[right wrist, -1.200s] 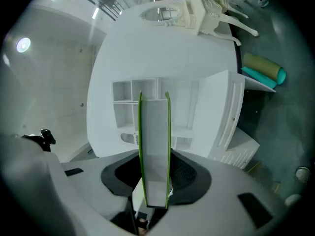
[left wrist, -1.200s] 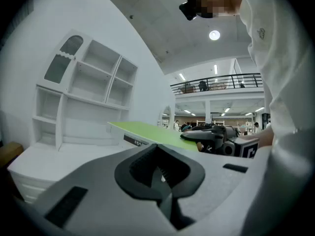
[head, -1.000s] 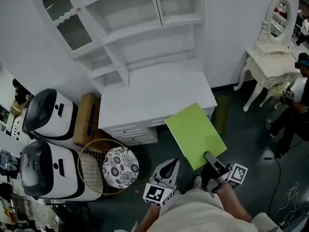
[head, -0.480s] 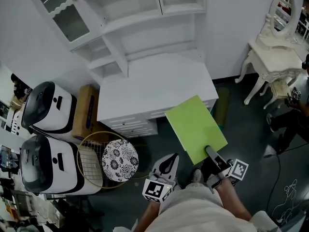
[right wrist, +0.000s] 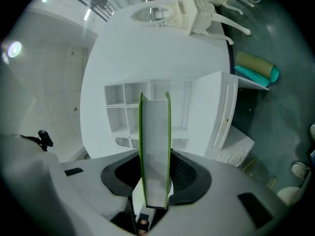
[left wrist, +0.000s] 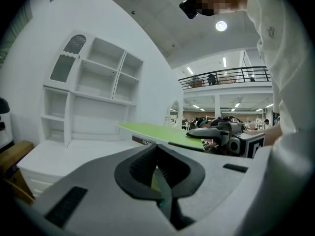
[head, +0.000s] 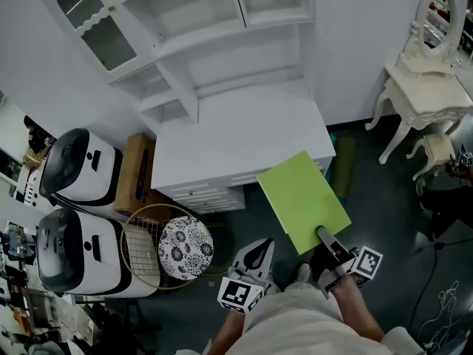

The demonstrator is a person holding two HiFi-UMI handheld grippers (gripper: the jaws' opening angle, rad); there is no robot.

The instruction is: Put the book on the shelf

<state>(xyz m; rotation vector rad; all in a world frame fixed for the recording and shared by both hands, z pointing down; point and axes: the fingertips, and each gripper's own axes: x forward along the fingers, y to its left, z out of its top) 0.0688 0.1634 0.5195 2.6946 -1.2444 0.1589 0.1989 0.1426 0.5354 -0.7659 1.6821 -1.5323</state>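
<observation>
Near the smooth white surface's point(head: 236, 135) front corner, the right hand-held gripper point(head: 324, 235) clamps a thin, flat, lime-green rectangular book point(head: 301, 200) level by its edge, short of the boxy white shelf point(head: 214, 21); the left hand-held gripper point(head: 255, 255) is closed, empty.

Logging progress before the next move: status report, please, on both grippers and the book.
Right gripper clamped on green book, near edge. Left gripper shut, empty. Book level, short of white desk; shelf beyond. Nothing blocking.
</observation>
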